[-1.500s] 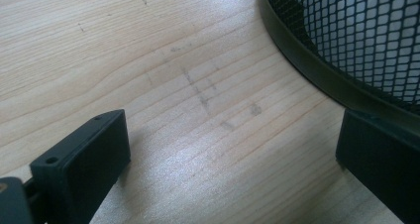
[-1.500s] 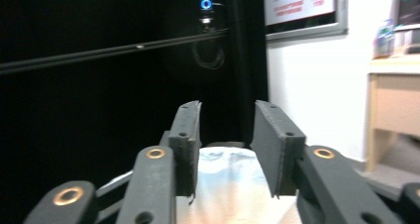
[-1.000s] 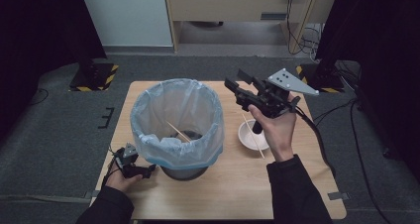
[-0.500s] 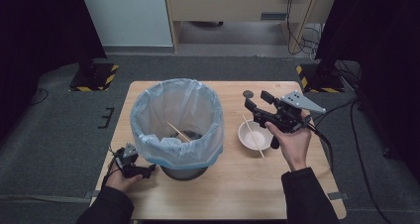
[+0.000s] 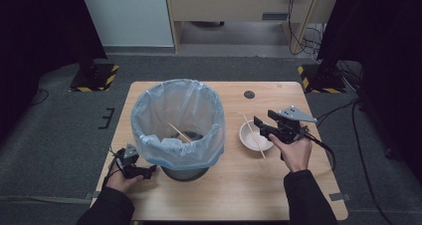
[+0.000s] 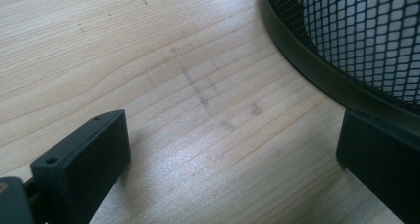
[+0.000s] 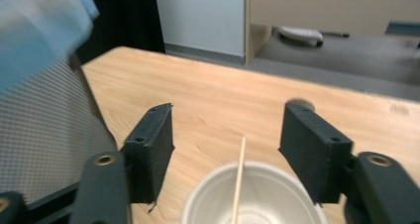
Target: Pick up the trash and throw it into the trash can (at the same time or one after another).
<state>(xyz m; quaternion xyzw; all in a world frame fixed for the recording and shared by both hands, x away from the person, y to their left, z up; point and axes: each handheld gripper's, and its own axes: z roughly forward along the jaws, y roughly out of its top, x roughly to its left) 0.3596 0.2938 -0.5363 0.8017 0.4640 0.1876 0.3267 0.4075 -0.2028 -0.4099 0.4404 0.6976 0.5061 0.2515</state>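
Right gripper view: the right tool [image 7: 228, 149] hangs with its jaws spread and nothing pinched; they have just been closing a little, and the skewer [image 7: 237, 182] stands between them, resting on the rim of the white bowl [image 7: 257, 196] directly below. Centre the stick between the jaws, lower until both flank it above the rim, then close gently. High view: the left tool [image 5: 142, 171], jaws spread, sits at the base of the bin [image 5: 176, 123] on the tabletop [image 5: 239, 185].
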